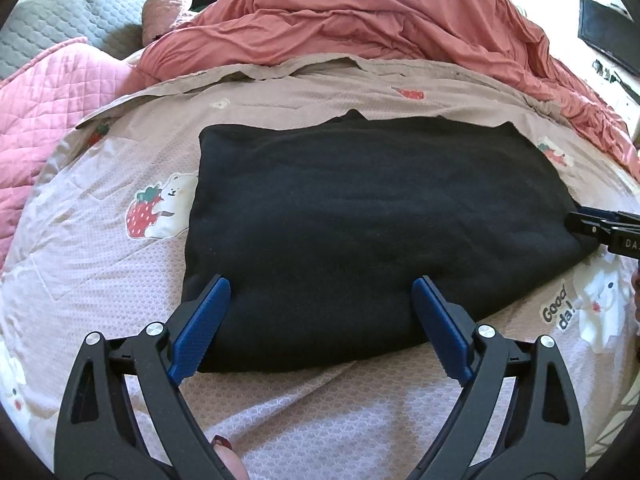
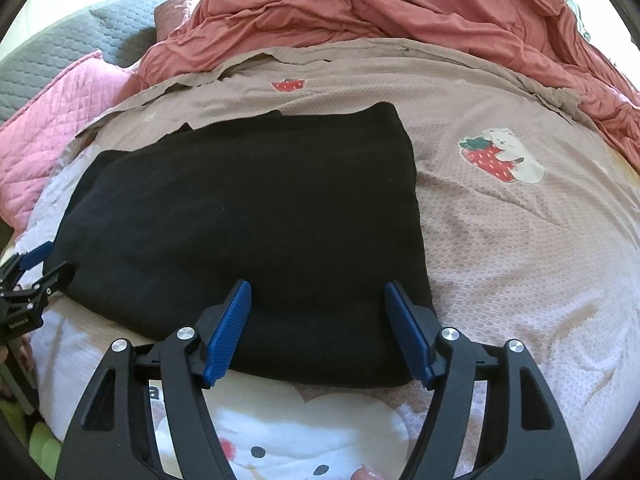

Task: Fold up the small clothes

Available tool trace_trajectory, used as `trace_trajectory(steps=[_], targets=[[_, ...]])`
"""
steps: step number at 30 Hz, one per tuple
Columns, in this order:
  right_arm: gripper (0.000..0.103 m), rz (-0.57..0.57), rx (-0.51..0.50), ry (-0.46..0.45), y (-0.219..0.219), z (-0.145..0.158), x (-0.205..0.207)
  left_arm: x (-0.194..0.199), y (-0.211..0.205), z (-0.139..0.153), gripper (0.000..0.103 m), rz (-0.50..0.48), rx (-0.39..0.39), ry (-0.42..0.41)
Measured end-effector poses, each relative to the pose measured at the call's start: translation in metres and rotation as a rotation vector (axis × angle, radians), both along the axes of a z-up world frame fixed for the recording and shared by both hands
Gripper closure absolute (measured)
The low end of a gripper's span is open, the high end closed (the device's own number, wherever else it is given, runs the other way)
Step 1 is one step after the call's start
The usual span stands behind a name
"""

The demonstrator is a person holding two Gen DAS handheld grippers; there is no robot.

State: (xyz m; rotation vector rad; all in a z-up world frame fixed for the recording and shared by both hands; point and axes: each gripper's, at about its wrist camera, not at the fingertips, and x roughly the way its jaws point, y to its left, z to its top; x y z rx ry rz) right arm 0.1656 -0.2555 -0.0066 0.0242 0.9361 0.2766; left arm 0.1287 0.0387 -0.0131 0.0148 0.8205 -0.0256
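A black garment (image 1: 372, 216) lies flat in a folded rectangle on a beige bedspread with strawberry and bear prints (image 1: 120, 264). My left gripper (image 1: 320, 292) is open, its blue pads over the garment's near left edge, holding nothing. My right gripper (image 2: 318, 292) is open over the garment's (image 2: 248, 216) near right corner, also empty. The right gripper shows at the right edge of the left wrist view (image 1: 600, 232). The left gripper shows at the left edge of the right wrist view (image 2: 36, 276).
A crumpled coral duvet (image 1: 360, 20) is heaped behind the garment. A pink quilted pillow (image 1: 48, 100) and a grey quilted cushion (image 1: 68, 20) lie at the far left. A dark screen (image 1: 608, 36) stands at the far right.
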Motion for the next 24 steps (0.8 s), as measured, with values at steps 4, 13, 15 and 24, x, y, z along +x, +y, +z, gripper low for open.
trace_trajectory(steps=[4,13,15,24], targets=[[0.027,-0.007,0.019,-0.01,-0.002,0.006,-0.002,-0.003,0.002,0.004,0.018,-0.002,-0.024,-0.014],[0.022,0.012,0.016,-0.044,0.007,0.021,-0.008,-0.007,0.007,0.013,0.011,0.003,-0.076,-0.042],[0.017,0.021,0.016,-0.056,0.012,0.024,-0.01,-0.008,0.011,0.015,0.01,0.016,-0.088,-0.049],[0.015,0.12,0.021,-0.088,0.058,0.033,-0.018,-0.008,0.036,0.021,0.01,0.092,-0.153,-0.061]])
